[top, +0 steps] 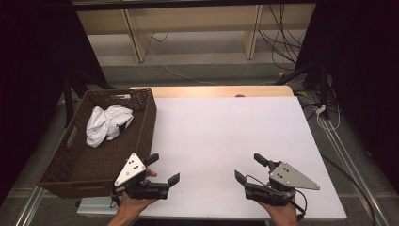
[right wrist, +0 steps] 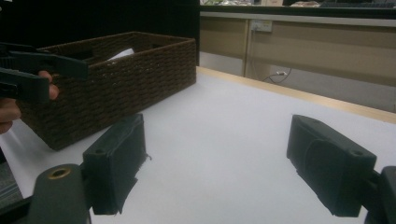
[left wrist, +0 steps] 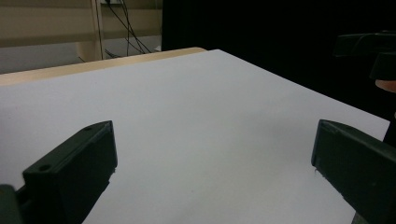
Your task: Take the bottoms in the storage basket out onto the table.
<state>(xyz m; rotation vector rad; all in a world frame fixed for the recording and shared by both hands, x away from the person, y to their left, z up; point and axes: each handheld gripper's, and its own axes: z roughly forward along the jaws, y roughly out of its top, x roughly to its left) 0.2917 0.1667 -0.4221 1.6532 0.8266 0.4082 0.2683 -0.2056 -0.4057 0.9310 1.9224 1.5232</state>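
A brown woven basket (top: 143, 129) stands on the left side of the white table (top: 226, 136); a crumpled white cloth (top: 106, 123) lies inside it. My left gripper (top: 163, 169) rests near the table's front edge, just right of the basket, open with nothing between its jaws. My right gripper (top: 250, 167) sits at the front right, also open and empty. In the left gripper view the left gripper (left wrist: 212, 154) faces bare table. From the right gripper view, the right gripper (right wrist: 217, 161) looks toward the basket (right wrist: 116, 84), with the cloth (right wrist: 122, 54) peeking over its rim.
A wooden strip (top: 211, 91) borders the table's far edge. Beyond it are wooden shelf legs (top: 251, 33) and cables (top: 282, 42) on the floor. Black tripod legs (top: 70, 89) stand left of the basket. The basket's wall rises close beside my left gripper.
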